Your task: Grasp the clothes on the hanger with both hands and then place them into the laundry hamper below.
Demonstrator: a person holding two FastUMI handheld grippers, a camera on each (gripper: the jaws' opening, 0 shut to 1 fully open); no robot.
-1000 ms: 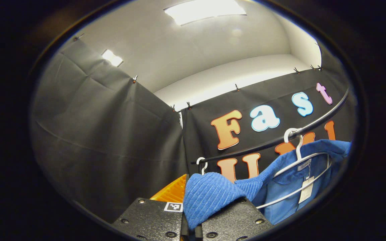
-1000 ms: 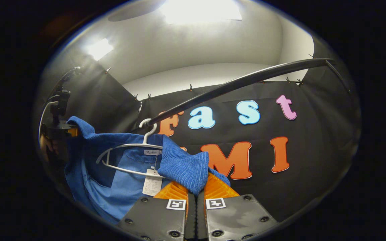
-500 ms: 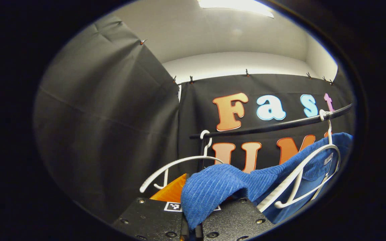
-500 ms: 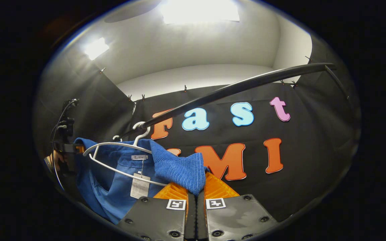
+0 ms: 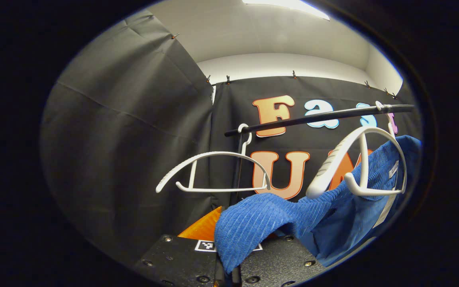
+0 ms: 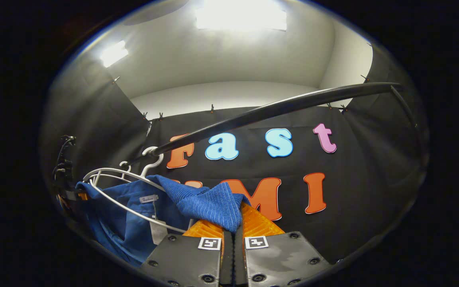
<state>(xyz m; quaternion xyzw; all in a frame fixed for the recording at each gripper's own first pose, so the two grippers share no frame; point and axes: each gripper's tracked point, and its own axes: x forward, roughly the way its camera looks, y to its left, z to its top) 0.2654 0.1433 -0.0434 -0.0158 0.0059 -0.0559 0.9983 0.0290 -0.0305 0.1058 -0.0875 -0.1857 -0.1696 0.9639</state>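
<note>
Cloth of a blue ribbed garment (image 5: 253,223) is clamped between the two fingers of the left gripper (image 5: 226,263), a fold of it draping over the finger bases. From there the garment runs off to the right and hangs below a white hanger (image 5: 357,163), whose near arm is bare while the far side still has blue fabric over it. That hanger hooks on a black rail (image 5: 317,117). A second white hanger (image 5: 213,171), bare, hangs near the left end of the same rail, just beside its upright post.

In the right gripper view, the right gripper (image 6: 232,239) is likewise clenched on a ribbed corner of the same garment (image 6: 209,203), fabric pinched between both fingers. The rest of the garment sags to the left, partly under the white hanger (image 6: 122,187), with a white tag showing inside the collar. The rail (image 6: 277,107) crosses overhead. At the far left edge the other gripper (image 6: 68,187) is dimly seen at the garment's other end.
</note>
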